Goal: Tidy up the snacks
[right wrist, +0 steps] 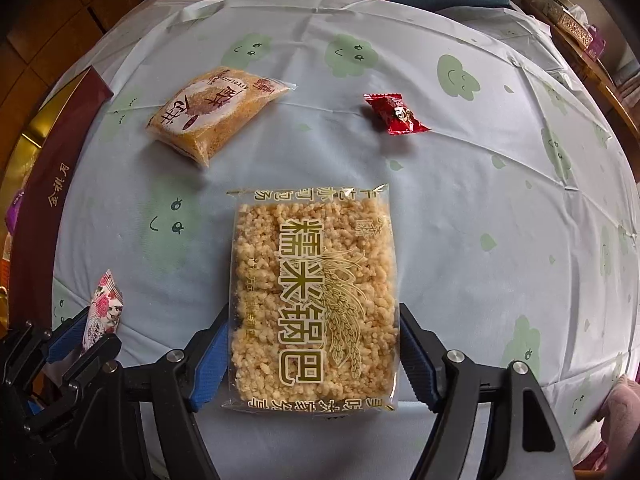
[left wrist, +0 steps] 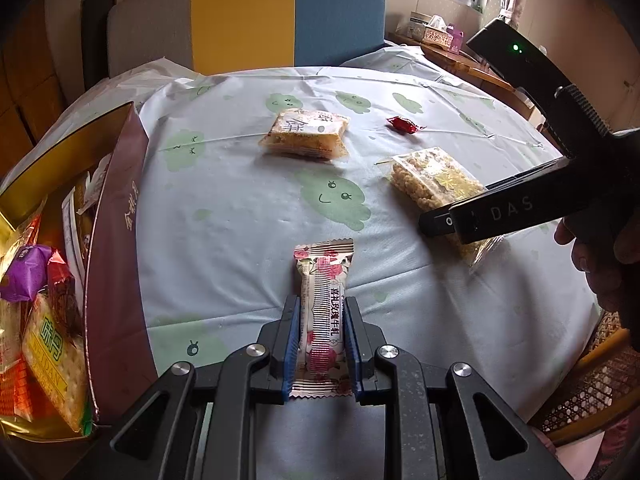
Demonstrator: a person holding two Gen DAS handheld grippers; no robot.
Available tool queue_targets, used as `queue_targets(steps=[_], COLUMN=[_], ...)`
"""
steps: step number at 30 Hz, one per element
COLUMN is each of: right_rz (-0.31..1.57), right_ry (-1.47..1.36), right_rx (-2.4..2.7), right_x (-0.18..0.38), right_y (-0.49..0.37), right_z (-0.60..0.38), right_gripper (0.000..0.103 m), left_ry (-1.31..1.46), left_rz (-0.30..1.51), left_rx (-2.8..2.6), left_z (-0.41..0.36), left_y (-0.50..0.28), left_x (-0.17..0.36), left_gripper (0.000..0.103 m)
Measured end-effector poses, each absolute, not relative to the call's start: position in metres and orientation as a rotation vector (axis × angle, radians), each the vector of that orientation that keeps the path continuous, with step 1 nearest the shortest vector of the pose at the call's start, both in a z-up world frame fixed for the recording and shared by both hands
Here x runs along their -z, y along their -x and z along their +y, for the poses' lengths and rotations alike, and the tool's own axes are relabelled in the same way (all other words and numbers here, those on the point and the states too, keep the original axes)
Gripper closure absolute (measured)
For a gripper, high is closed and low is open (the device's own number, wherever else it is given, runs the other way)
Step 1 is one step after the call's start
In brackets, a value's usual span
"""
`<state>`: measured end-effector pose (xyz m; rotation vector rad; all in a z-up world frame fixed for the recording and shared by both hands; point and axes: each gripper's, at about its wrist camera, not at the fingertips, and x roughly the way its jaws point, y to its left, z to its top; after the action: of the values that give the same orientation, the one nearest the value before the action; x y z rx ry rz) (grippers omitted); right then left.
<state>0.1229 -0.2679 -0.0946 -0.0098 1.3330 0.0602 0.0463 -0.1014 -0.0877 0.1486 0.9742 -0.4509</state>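
A round table [right wrist: 500, 208] wears a pale blue cloth with green smiley clouds, and a yellow and blue chair [left wrist: 288, 16] stands behind it. The left claw [left wrist: 322, 308] squeezes a flowery candy bar [left wrist: 323, 316]. The right claw [right wrist: 314, 344] is wide around a rice cracker pack [right wrist: 314, 292].

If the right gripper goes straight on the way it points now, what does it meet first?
Most likely the rice cracker pack, lying between the open right gripper; depth is unclear.

We hold a tool in each hand, both angled steeply down. Our left tool [left wrist: 320, 344] has its blue pads clamped on a slim wrapped bar [left wrist: 322, 312]. Our right tool [right wrist: 314, 354] stands wide, its pads [right wrist: 206, 360] either side of a packet [right wrist: 314, 292], not pressing.
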Motion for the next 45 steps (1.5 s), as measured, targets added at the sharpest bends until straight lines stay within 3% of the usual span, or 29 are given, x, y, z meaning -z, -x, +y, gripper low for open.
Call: queue_targets(steps=[24, 45], right_rz=[1.315, 1.296], right_ry=[0.072, 0.111], right_rx=[-0.040, -0.031], right_x=[0.099, 0.100], right_y=[-0.125, -0.124], right_z=[-0.258, -0.255], right_gripper=[0.025, 0.024], left_ry=[-0.095, 0.106], left_rz=[0.850, 0.874], left_rx=[0.312, 0.052], left_z=[-0.060, 0.058], left_y=[-0.042, -0.059], left_x=[0.009, 0.005], left_gripper=[0.083, 0.083])
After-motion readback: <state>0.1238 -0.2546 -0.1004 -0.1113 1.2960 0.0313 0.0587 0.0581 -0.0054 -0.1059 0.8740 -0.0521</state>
